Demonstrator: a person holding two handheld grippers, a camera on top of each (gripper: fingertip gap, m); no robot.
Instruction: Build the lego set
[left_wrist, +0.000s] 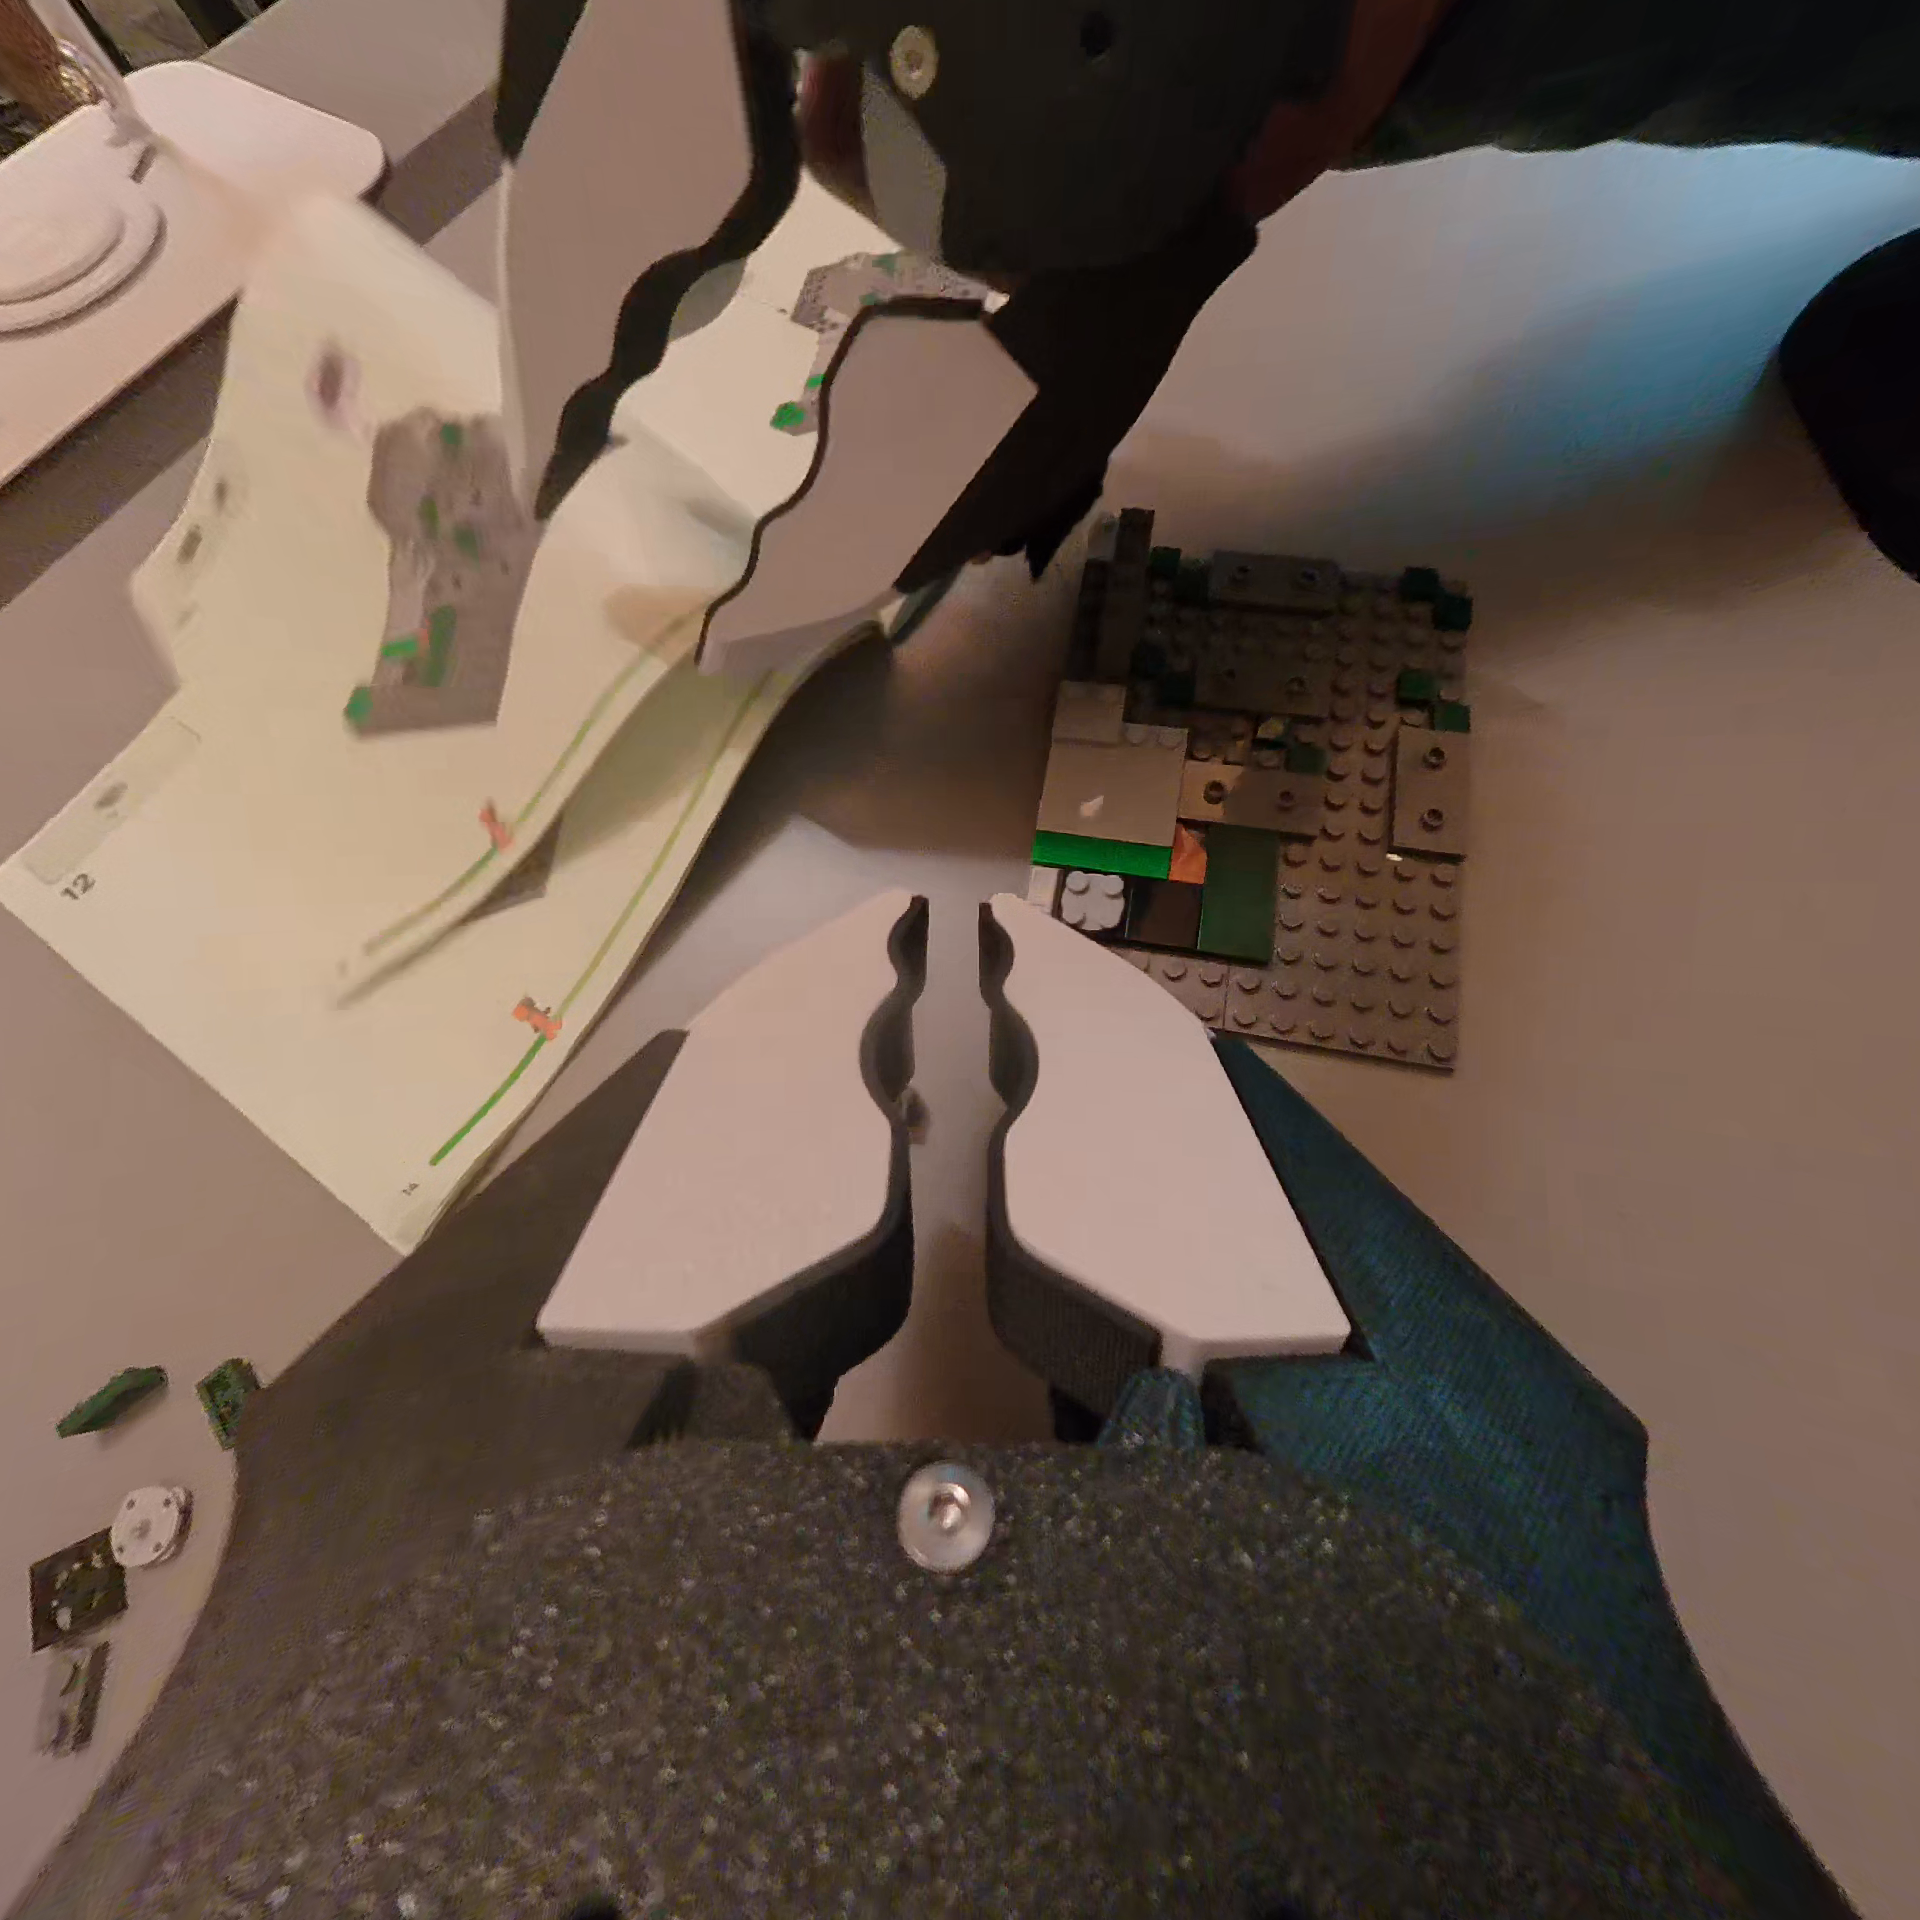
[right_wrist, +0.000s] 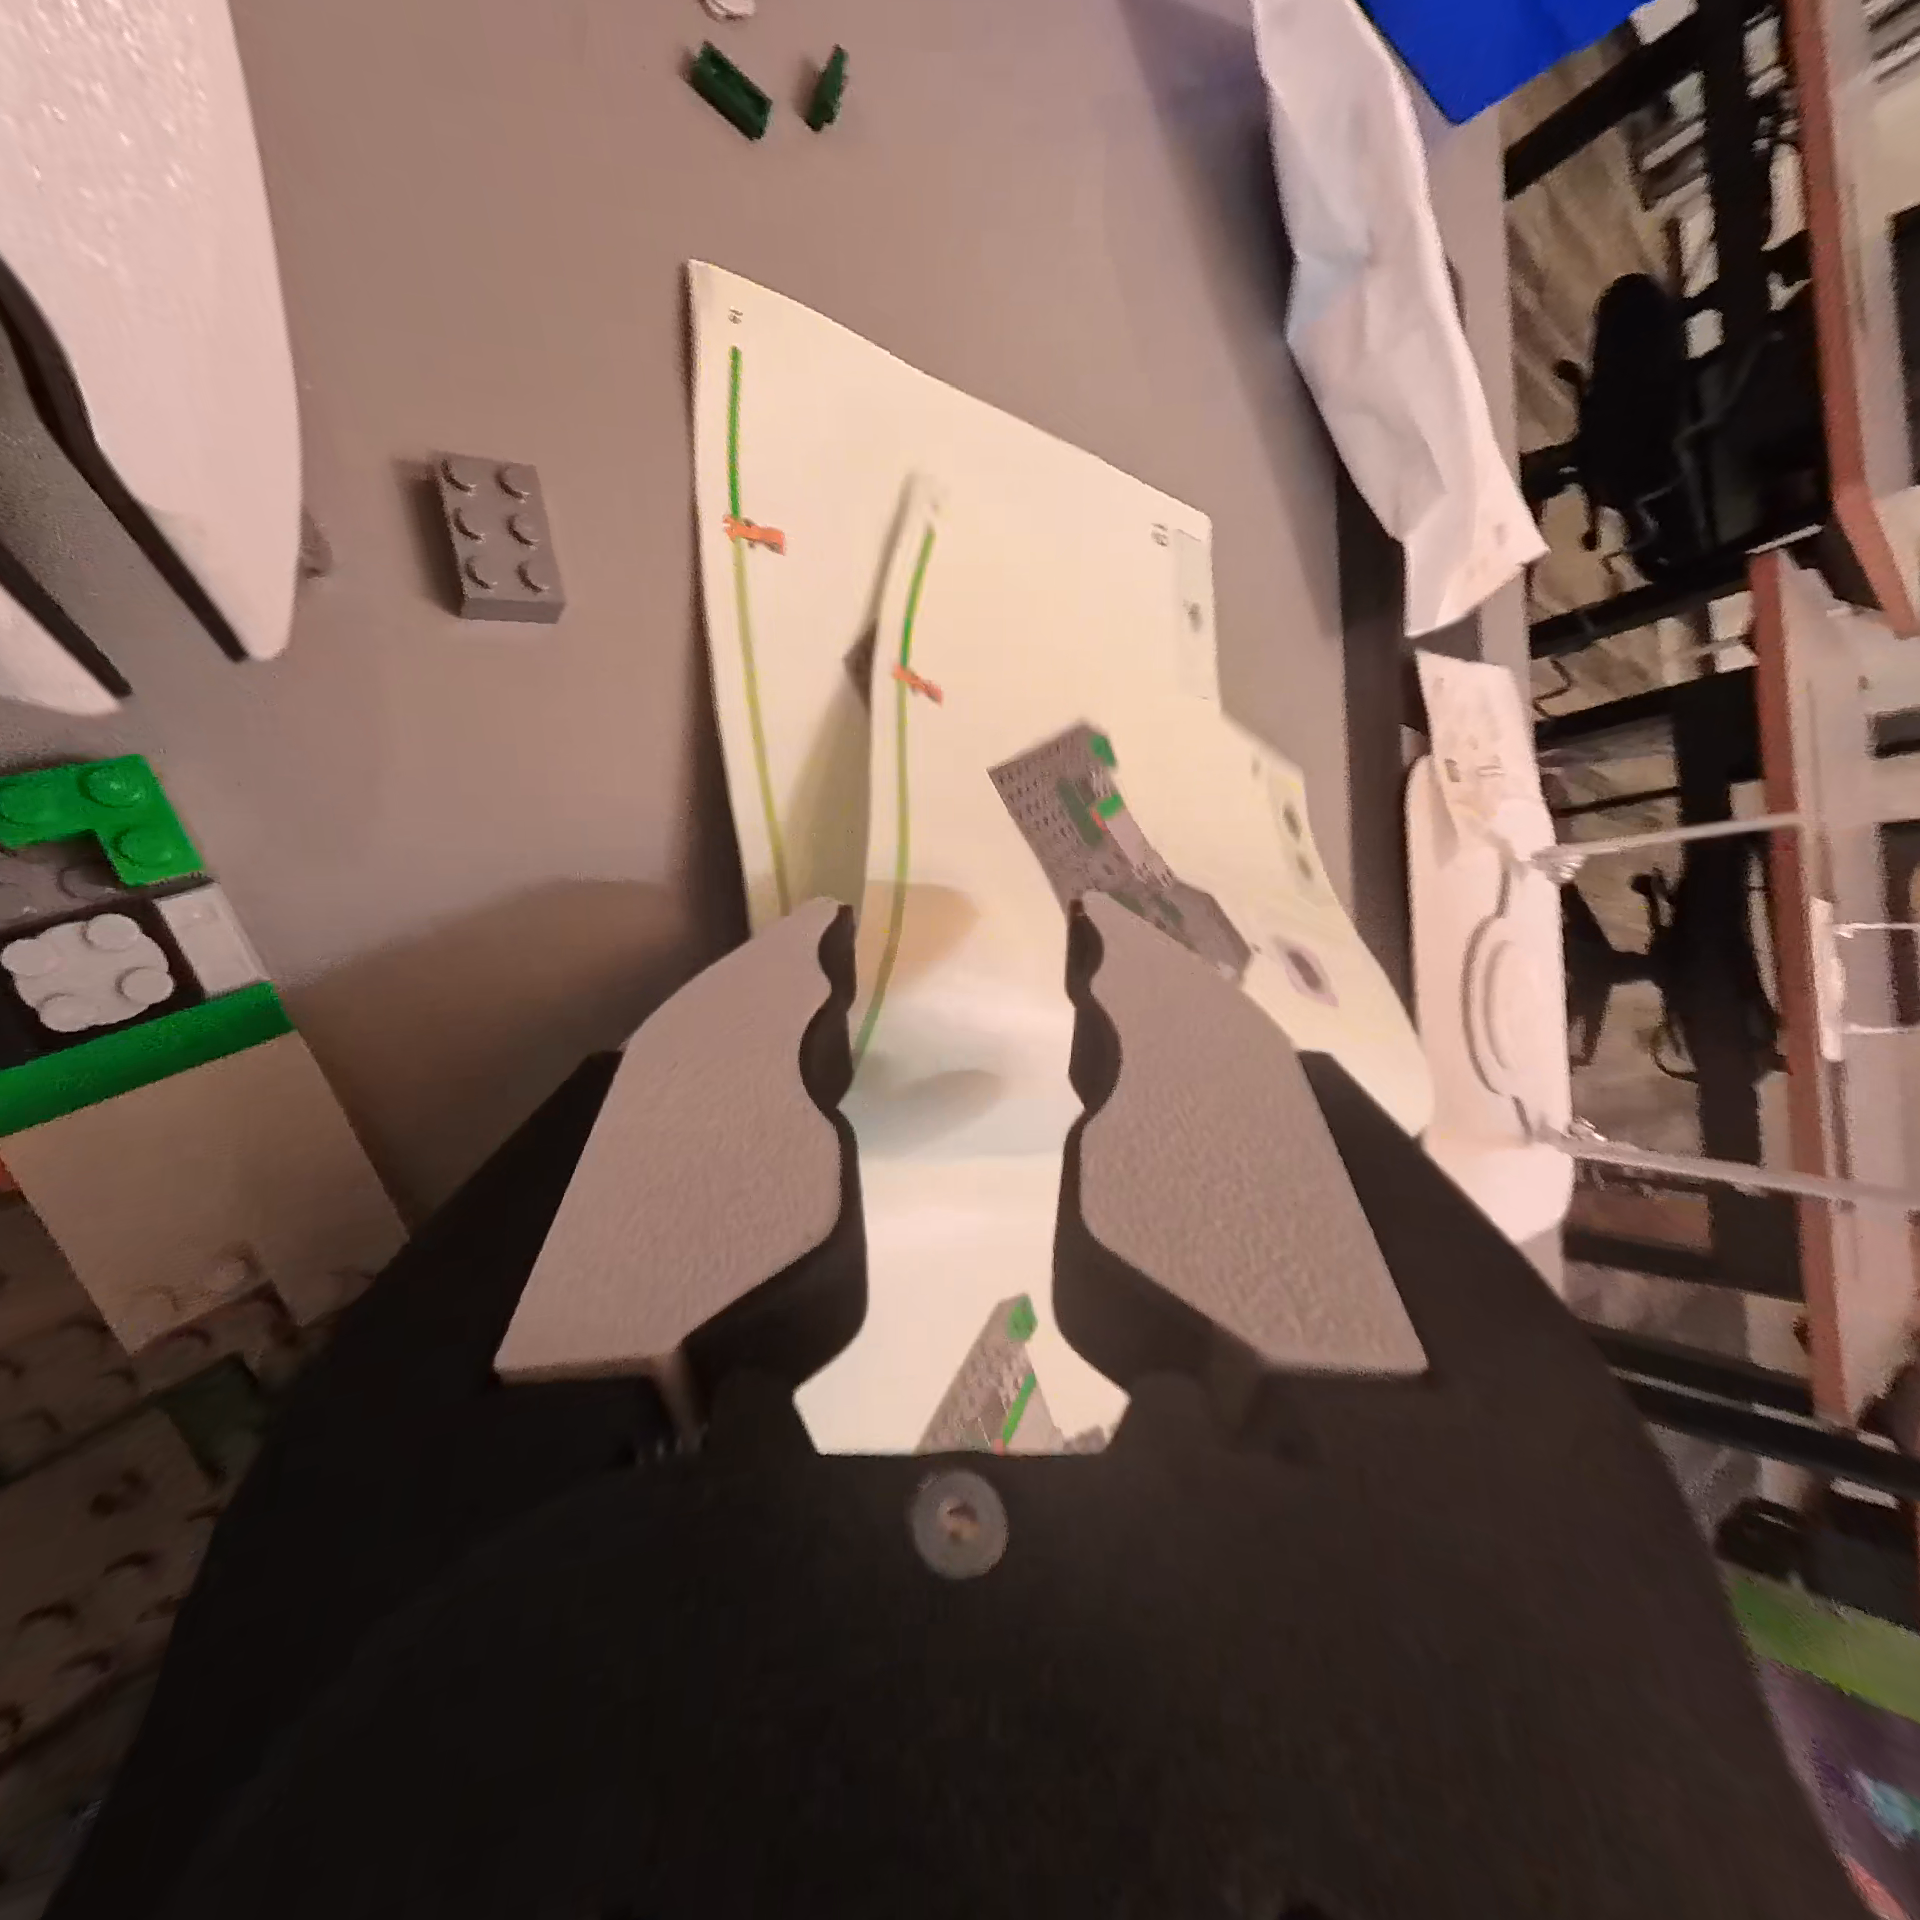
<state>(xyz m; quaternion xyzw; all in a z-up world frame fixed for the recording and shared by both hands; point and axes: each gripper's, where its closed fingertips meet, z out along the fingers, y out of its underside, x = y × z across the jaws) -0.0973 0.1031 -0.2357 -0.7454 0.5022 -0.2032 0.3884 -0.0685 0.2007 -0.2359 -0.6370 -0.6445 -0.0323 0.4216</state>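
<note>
Lego build (left_wrist: 1340, 831) sits beside booklet (left_wrist: 343, 831); right gripper (right_wrist: 961, 920) hovers agape.

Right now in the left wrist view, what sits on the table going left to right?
Loose lego pieces → open instruction booklet → tips of the left hand-held gripper → grey lego baseplate build.

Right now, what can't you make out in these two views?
- Booklet pages: motion-blurred in both views; the right gripper covers the fold in the left view.
- Build: cut by the left edge in the right view.
- Small loose parts: too small and blurred, left view.
- Whether the right gripper touches the page: unclear.
</note>
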